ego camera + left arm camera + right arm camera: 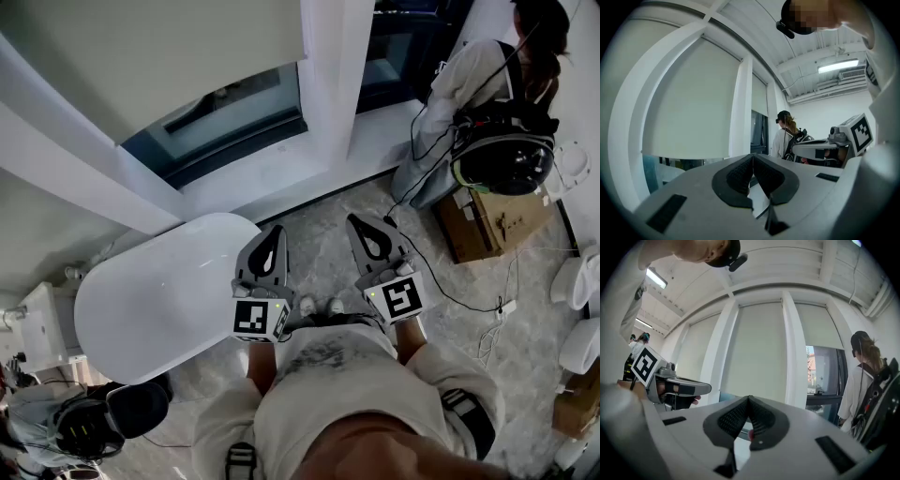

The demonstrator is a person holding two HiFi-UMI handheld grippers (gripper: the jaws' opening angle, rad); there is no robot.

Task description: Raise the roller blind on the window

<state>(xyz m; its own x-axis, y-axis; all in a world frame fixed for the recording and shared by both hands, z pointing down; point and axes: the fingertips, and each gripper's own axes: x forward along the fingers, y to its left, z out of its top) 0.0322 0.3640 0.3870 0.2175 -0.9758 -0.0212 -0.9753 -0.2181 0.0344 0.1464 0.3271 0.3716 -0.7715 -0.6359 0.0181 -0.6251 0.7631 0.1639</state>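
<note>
left gripper (pixel 275 231) jaws clenched, empty | right gripper (pixel 359 222) likewise | roller blind (pixel 141 56) top cropped

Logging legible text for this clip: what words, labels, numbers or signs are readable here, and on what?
No words or numbers can be read in any view.
Cubes on the left gripper and right gripper: black-and-white square marker patterns only, no letters.
Cardboard box: dark marks, too small to read.

Cream roller blind (pixel 141 56), white window frame (pixel 330 66), grey marbled floor (pixel 469 314)
</note>
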